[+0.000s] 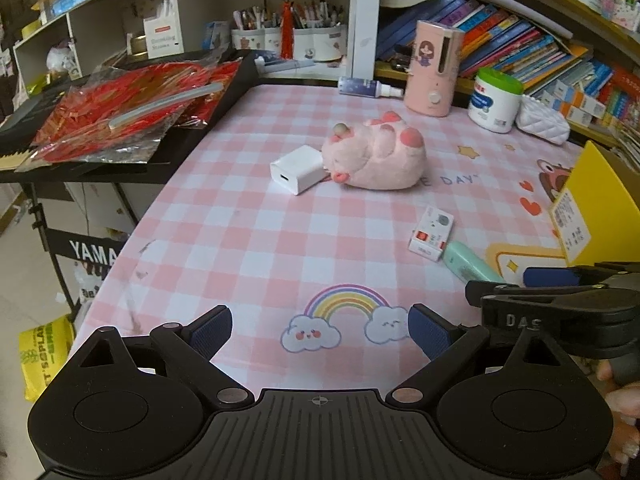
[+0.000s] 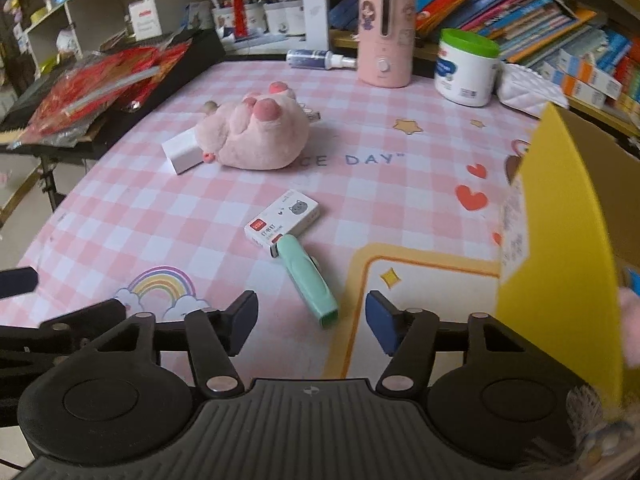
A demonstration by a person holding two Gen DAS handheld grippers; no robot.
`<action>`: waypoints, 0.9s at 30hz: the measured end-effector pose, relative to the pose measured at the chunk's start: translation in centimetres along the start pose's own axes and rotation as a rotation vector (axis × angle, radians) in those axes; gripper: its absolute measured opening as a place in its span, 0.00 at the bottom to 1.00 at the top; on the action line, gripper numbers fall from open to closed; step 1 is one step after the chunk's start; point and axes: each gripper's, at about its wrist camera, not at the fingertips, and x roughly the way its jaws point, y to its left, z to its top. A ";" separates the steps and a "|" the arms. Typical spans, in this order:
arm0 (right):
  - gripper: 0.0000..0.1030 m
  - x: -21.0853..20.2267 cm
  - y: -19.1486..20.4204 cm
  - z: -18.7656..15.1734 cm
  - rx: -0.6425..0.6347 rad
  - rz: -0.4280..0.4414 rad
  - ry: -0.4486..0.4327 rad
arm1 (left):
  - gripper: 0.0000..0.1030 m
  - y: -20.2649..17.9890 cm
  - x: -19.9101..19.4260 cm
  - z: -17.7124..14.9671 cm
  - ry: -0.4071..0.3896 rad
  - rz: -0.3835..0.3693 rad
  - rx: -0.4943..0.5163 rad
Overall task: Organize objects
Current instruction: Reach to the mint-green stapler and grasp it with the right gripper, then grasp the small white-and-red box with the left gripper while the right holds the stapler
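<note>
Both grippers sit at the near edge of the pink checked tablecloth (image 1: 248, 240), angled down toward it. Left gripper (image 1: 320, 334): jaws wide apart, nothing between them, over the printed rainbow (image 1: 346, 304). Right gripper (image 2: 311, 326): jaws at a middling gap, pads touching nothing; the butt end of the mint-green stapler (image 2: 308, 278) lies on the cloth just ahead of that gap.

Stapler's far end touches a small white staple box (image 2: 282, 218) with a cat print. Further back, a pink plush toy (image 2: 260, 134) lies on its side against a white charger block (image 2: 182, 152).

Right wrist view only: the yellow cardboard box (image 2: 560, 248) fills the right side, its wall close to the right finger; something pink shows at its edge, too blurred to identify. Left wrist view only: the charger's port face, the right gripper's body at right, and a person's fingers (image 1: 622, 400) below it.

Along the table's back edge: pink humidifier (image 1: 432, 68), green-lidded white tub (image 1: 496, 100), spray bottle (image 1: 368, 87), white quilted pouch (image 1: 542, 120). Shelves of books (image 1: 520, 40) behind.
</note>
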 end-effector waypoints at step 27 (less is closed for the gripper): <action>0.19 -1.2 -3.6 4.3 0.021 -0.006 -0.198 | 0.93 -4.0 4.8 2.8 0.044 -0.084 0.050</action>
